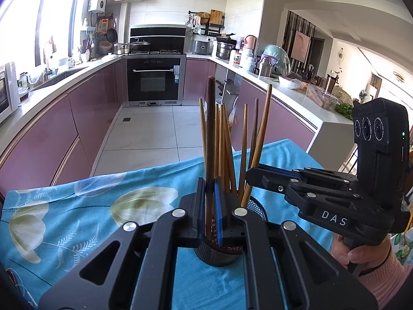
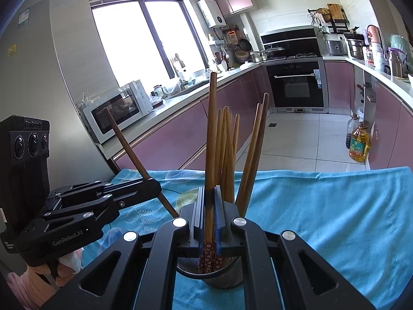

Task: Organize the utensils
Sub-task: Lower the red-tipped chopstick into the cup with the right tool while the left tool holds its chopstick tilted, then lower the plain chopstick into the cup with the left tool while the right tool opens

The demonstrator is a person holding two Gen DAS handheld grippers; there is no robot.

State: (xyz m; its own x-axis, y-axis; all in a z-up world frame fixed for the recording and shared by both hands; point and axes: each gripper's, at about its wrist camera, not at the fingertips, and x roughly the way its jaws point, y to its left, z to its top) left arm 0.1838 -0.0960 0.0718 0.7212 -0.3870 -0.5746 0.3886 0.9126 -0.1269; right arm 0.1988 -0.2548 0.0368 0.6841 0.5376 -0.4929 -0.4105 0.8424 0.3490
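Observation:
A black mesh holder (image 1: 219,257) (image 2: 224,279) stands on the blue flowered cloth (image 1: 77,206) (image 2: 322,206) with several wooden chopsticks (image 1: 227,142) (image 2: 227,149) upright in it. My left gripper (image 1: 209,188) (image 2: 155,183) is shut on a dark chopstick (image 1: 210,129) (image 2: 129,149), whose patterned lower end hangs over the holder's mouth. From the right, my right gripper (image 1: 251,174) (image 2: 209,193) is shut on a lighter brown chopstick (image 1: 260,139) (image 2: 211,134), its patterned end reaching down into the holder. Both grippers hover close over the holder's rim.
The cloth's far edge drops to a tiled floor between pink kitchen cabinets. A microwave (image 2: 116,111) sits on the left counter and oil bottles (image 2: 358,142) stand on the floor. A hand in a pink sleeve (image 1: 361,255) grips the right tool.

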